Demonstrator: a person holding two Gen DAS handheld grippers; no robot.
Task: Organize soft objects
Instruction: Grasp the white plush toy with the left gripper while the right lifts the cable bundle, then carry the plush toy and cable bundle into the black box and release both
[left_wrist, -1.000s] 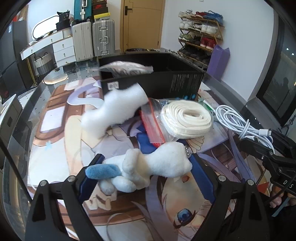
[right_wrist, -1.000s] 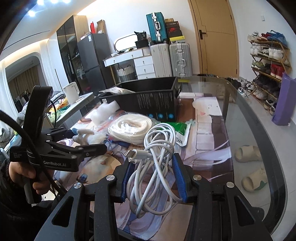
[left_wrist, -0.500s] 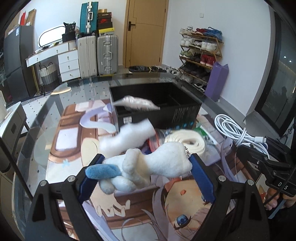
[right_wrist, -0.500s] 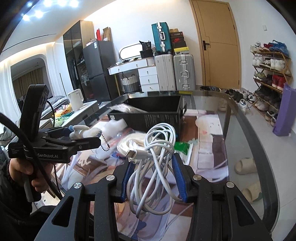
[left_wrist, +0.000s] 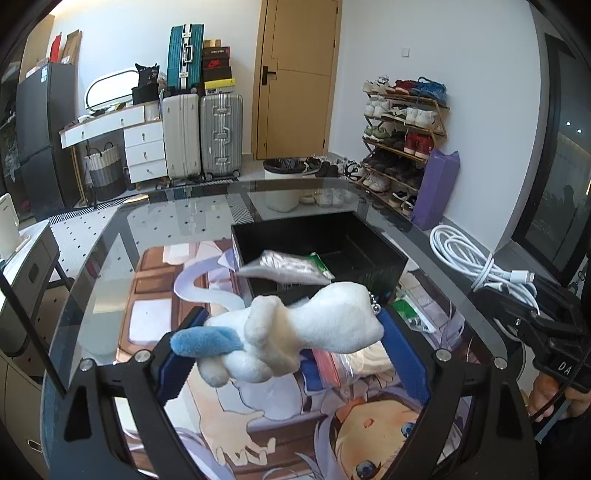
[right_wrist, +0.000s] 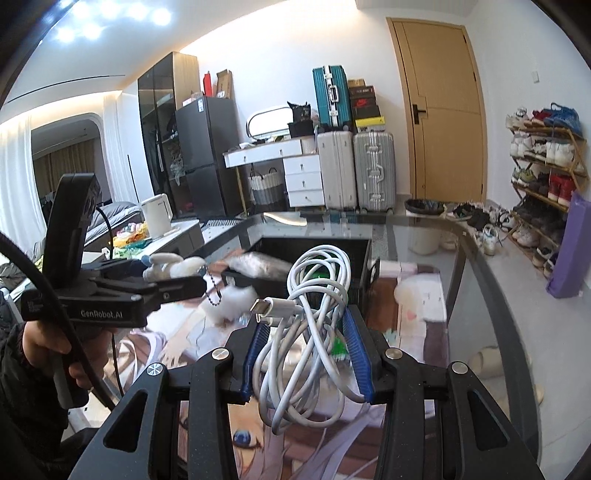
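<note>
The glass counter (left_wrist: 110, 258) carries a printed anime mat (left_wrist: 258, 435) and a black box (left_wrist: 373, 258) near its far curved edge; suitcases (left_wrist: 201, 133) and a shoe rack (left_wrist: 402, 140) line the walls beyond. The left hand-held gripper (left_wrist: 291, 336) clamps a white plush toy (left_wrist: 314, 325) above the mat, and the right hand-held gripper (right_wrist: 306, 343) pinches a coiled white cable (right_wrist: 314, 295), both clear of the box

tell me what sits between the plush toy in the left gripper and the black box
In the left wrist view, a clear plastic bag lies over the black box's near rim, just beyond the plush toy clamped in the left gripper.
</note>
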